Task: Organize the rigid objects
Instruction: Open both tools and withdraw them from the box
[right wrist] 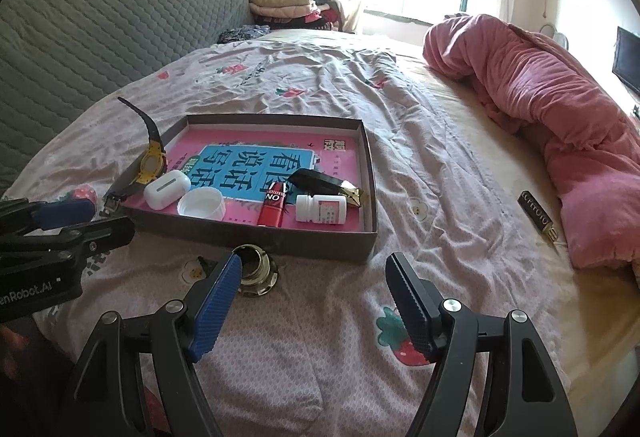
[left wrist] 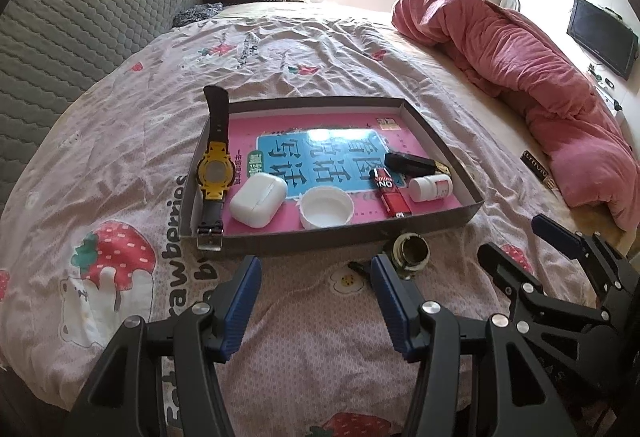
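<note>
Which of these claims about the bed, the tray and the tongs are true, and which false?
1. The watch hangs over the tray's edge. True.
2. The brass fitting lies inside the tray. False: it is on the sheet just in front of it.
3. Both tongs hold something. False: the left tongs and right tongs are open and empty.
4. The white bottle lies on its side. True.
5. The lighter is blue. False: it is red.
</note>
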Demonstrator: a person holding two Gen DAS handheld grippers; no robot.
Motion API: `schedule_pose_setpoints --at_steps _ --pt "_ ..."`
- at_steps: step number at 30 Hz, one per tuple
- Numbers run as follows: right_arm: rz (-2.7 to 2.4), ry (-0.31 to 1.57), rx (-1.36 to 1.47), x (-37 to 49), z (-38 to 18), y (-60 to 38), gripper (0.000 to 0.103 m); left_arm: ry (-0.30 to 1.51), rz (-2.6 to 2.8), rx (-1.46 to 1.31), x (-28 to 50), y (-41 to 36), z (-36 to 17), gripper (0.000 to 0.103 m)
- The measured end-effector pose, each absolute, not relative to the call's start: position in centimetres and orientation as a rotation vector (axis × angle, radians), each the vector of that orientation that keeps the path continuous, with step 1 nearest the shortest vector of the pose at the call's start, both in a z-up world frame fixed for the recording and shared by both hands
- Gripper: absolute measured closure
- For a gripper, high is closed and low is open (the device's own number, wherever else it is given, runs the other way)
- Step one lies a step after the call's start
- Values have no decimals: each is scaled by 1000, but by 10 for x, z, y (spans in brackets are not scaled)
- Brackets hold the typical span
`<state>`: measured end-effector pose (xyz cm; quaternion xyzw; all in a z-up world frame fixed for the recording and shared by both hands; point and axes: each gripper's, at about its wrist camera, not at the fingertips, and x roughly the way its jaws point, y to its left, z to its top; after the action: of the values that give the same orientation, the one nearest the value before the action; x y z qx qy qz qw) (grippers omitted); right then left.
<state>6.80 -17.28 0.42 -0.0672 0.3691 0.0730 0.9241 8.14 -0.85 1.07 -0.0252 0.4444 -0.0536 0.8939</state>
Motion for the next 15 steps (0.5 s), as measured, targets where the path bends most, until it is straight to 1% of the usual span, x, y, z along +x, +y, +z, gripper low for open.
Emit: schedule_pose_setpoints --at_steps 15 --pt "157 757 -160 60 3 -169 27 944 -135 -63 74 -13 6 46"
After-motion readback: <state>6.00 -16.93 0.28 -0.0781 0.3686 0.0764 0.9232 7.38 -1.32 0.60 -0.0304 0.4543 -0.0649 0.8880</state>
